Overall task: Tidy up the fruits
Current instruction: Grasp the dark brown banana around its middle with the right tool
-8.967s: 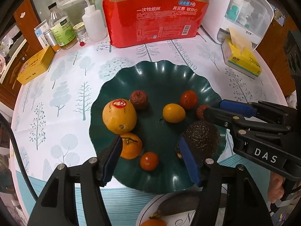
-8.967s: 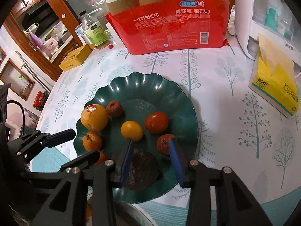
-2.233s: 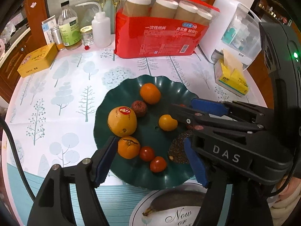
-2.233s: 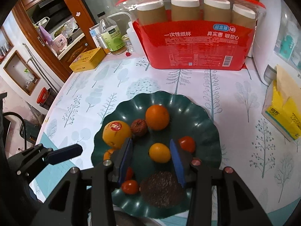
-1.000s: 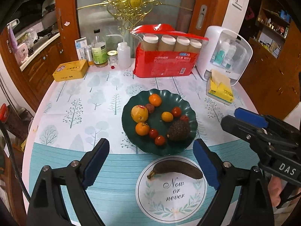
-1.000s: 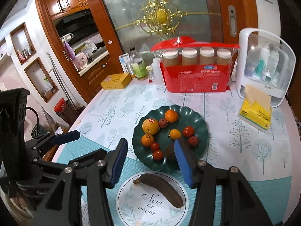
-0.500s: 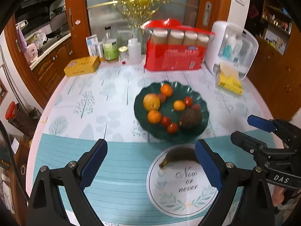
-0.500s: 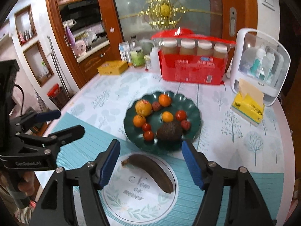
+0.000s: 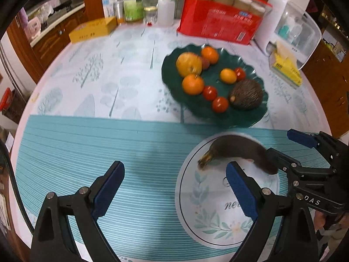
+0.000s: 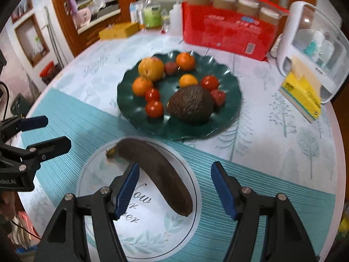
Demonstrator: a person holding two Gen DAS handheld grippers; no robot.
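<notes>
Leftward, left wrist view: blackened banana (image 9: 237,150) lay on round printed mat (image 9: 207,218), long axis near-horizontal, stem end pointing left; far end hidden behind right gripper (image 9: 283,144). Left gripper (image 9: 174,179) jaws wide apart, empty.

Right wrist view: banana (image 10: 157,170) ran diagonally, stem upper left, below green plate (image 10: 231,109). Right gripper (image 10: 174,181) jaws had just been opening, apart, banana's lower half between, untouched. Frames motion-blurred.
</notes>
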